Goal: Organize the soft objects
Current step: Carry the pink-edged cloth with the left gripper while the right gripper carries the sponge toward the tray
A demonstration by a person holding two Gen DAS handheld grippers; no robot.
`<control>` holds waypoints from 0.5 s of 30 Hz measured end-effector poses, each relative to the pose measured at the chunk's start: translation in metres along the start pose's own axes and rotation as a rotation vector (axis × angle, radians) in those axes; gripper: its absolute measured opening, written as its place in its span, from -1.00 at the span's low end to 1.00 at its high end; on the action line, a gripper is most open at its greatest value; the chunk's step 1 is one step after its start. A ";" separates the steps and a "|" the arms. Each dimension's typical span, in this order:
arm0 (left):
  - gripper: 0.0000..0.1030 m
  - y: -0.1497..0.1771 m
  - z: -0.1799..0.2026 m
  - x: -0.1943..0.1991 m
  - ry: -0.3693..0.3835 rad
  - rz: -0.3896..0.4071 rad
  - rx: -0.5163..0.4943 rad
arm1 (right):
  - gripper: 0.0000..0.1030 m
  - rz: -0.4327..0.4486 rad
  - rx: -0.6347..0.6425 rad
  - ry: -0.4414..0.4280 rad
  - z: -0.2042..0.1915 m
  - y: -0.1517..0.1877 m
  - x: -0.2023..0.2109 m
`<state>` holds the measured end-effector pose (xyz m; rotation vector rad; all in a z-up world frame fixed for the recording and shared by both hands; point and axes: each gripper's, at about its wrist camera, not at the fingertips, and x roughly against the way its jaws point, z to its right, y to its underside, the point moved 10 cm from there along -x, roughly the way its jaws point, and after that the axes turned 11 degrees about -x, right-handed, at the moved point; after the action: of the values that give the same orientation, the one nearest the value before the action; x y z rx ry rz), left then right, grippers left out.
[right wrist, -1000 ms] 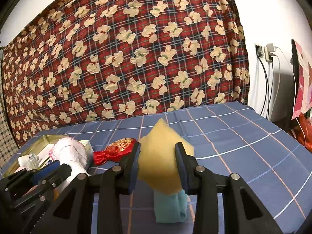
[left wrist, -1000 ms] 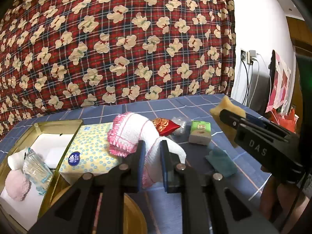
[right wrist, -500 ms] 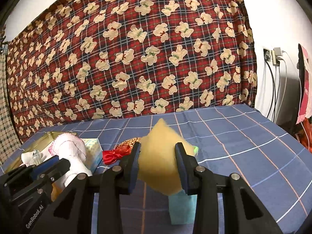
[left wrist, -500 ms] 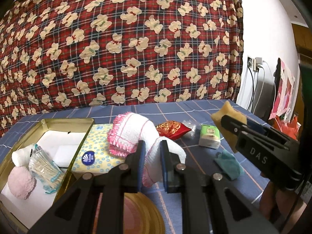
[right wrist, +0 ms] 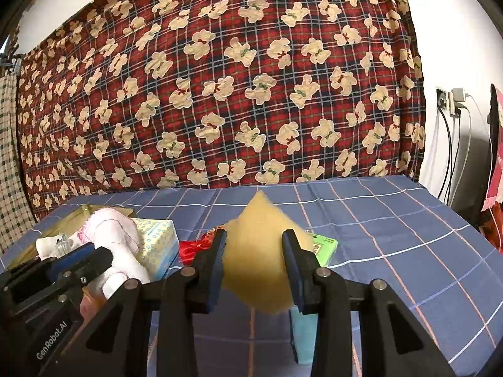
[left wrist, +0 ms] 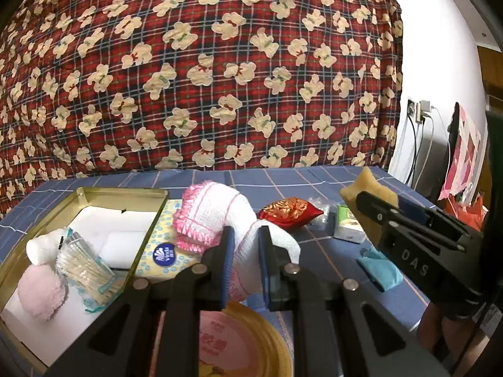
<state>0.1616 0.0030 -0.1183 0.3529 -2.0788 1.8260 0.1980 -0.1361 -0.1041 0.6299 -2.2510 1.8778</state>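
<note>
My left gripper [left wrist: 245, 251] is shut on a white cloth with pink trim [left wrist: 213, 216] and holds it up beside an open gold tin [left wrist: 119, 192]. The tin holds a pink puff [left wrist: 41, 292], a white roll [left wrist: 41, 248] and a bag of cotton swabs [left wrist: 85, 270]. My right gripper [right wrist: 254, 262] is shut on a yellow sponge [right wrist: 257, 251], held above the blue checked table; it also shows in the left wrist view [left wrist: 367, 194]. The cloth shows at the left of the right wrist view [right wrist: 113, 235].
On the table lie a yellow tissue pack [left wrist: 157, 248], a red and gold pouch [left wrist: 289, 212], a green and white tissue packet [left wrist: 347, 224] and a teal cloth [left wrist: 380, 268]. A round gold lid [left wrist: 248, 345] sits under my left gripper. A bear-print blanket [left wrist: 201, 72] hangs behind.
Both grippers have risen and tilted up a little with their loads still held. The open tin shows more fully at the left.
</note>
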 end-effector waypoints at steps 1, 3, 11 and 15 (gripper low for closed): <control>-0.74 0.000 -0.001 0.000 -0.001 0.001 0.004 | -0.26 0.000 0.002 -0.001 -0.001 0.000 0.000; -0.74 0.000 -0.004 0.001 -0.002 0.005 0.012 | -0.26 0.000 0.003 -0.003 -0.003 0.001 -0.001; -0.75 0.001 -0.013 0.006 -0.003 0.018 0.032 | -0.25 -0.001 0.016 -0.015 -0.014 0.003 -0.001; -0.75 0.001 -0.020 0.008 -0.009 0.025 0.048 | -0.25 -0.004 0.030 -0.025 -0.022 0.005 -0.002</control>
<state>0.1558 0.0232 -0.1139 0.3503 -2.0566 1.8951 0.1946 -0.1139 -0.1049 0.6650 -2.2388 1.9159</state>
